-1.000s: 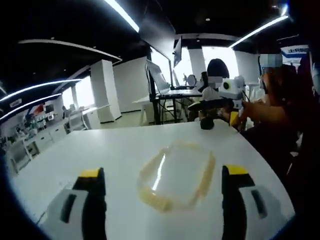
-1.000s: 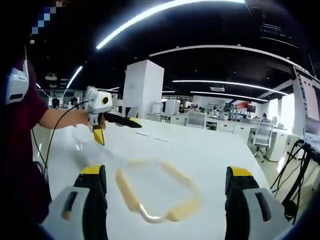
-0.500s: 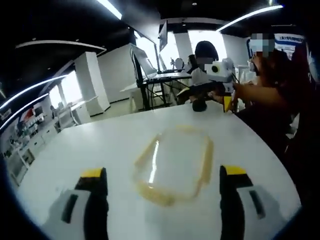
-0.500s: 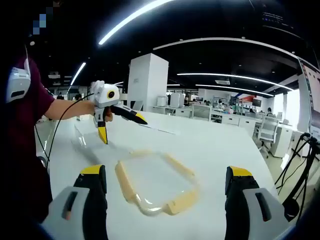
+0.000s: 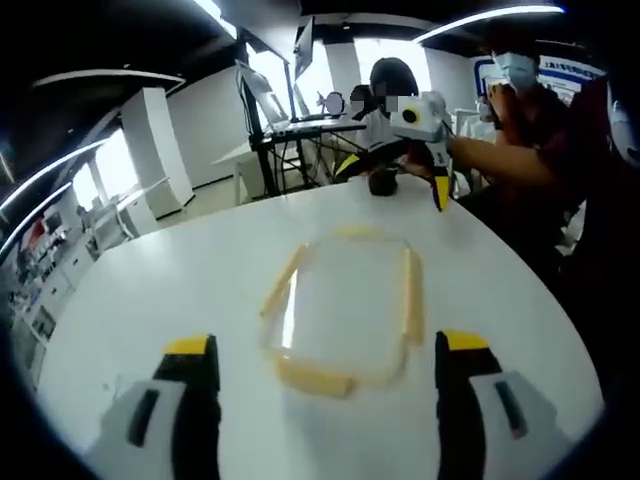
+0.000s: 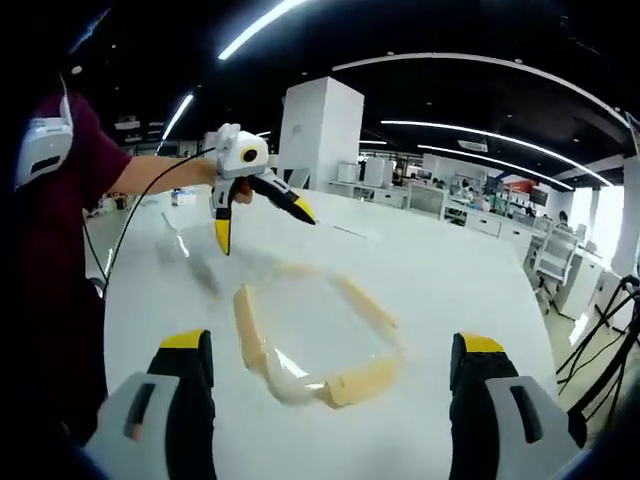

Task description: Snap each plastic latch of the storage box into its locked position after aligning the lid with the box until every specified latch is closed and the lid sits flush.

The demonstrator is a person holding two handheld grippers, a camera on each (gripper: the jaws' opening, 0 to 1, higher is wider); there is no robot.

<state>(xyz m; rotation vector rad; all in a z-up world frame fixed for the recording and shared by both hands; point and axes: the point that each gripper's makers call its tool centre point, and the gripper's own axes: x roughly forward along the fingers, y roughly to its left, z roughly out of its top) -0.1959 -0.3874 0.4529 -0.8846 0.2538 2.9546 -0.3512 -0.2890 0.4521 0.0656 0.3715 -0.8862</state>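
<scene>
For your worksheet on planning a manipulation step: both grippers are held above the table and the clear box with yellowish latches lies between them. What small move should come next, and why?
Probably bring both grippers down toward the storage box. The left gripper and right gripper are both open and hover clear of it, and the yellowish latches appear splayed outward on the white table, none yet pressed.

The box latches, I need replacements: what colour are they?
The latches are pale yellowish-tan, on a clear box; the left gripper view shows them best.
</scene>
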